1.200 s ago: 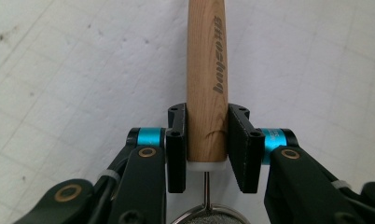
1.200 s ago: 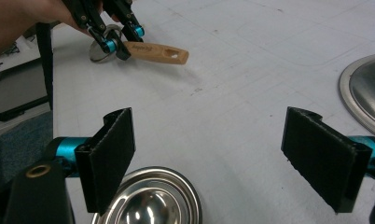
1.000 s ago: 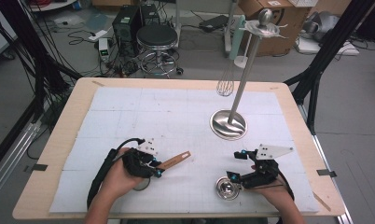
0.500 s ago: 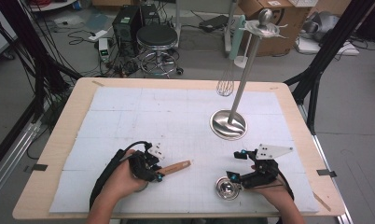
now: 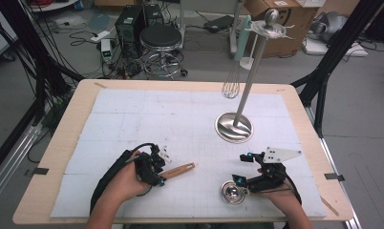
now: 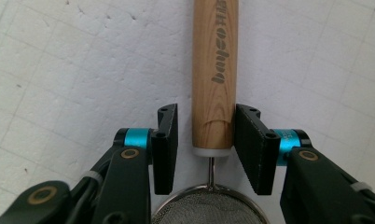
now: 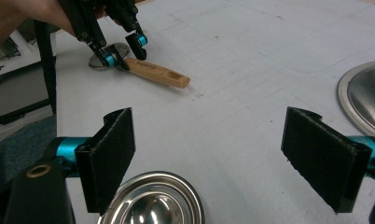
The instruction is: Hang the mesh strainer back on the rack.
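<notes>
A strainer with a wooden handle [image 5: 178, 170] lies on the white mat. In the left gripper view the handle [image 6: 214, 70] runs away between the jaws and the wire mesh [image 6: 209, 207] sits at the bottom edge. My left gripper [image 6: 205, 112] straddles the handle's mesh end; its jaws have just been opening, and a gap shows beside the left pad. From above, the left gripper [image 5: 157, 167] is at the near left. My right gripper [image 5: 239, 168] stands wide open at the near right, over a small steel bowl [image 5: 233, 192], nothing held. The right gripper view shows its own jaws [image 7: 211, 116], the bowl [image 7: 153, 200] and the strainer handle [image 7: 157, 72].
A tall steel utensil stand rises from a round base [image 5: 234, 127] at the right middle of the mat, with a whisk [image 5: 230, 88] hanging from its top. The base's edge [image 7: 367, 98] shows in the right gripper view. A stool and cables lie on the floor beyond the table.
The strainer handle has swung down from pointing up-right to lying flatter on the mat, with the left hand shifting slightly. The right gripper has not moved.
</notes>
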A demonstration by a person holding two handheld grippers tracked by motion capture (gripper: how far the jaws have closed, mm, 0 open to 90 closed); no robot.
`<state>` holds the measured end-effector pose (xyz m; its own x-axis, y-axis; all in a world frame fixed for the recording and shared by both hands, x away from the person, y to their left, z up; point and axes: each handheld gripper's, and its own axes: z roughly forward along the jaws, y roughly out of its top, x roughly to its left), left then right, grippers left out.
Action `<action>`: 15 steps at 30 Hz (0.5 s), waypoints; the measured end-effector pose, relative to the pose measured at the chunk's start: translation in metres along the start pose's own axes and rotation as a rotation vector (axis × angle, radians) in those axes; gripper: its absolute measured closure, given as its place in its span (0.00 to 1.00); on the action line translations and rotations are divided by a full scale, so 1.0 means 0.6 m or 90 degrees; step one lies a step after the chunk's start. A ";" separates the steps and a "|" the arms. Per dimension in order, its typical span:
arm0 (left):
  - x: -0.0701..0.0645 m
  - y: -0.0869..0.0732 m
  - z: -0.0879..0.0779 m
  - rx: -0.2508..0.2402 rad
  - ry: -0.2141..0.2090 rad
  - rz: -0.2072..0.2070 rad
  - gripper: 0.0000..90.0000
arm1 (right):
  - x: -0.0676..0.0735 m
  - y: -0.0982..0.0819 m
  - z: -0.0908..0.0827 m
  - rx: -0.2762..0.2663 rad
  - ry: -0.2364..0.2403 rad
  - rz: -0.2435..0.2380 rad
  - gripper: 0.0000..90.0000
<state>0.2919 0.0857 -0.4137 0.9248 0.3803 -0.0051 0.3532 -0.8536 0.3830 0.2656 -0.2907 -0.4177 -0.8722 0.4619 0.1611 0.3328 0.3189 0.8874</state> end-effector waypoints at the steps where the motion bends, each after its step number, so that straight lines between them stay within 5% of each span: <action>1: -0.001 0.003 0.004 0.011 0.006 0.005 0.68 | 0.000 0.000 0.000 0.000 0.000 0.000 0.19; 15: -0.004 0.023 0.011 0.038 0.009 0.012 0.69 | 0.001 0.000 0.005 0.004 0.001 -0.002 0.19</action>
<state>0.2954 0.0703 -0.4146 0.9293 0.3692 0.0143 0.3446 -0.8801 0.3267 0.2662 -0.2880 -0.4188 -0.8739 0.4594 0.1587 0.3322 0.3261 0.8850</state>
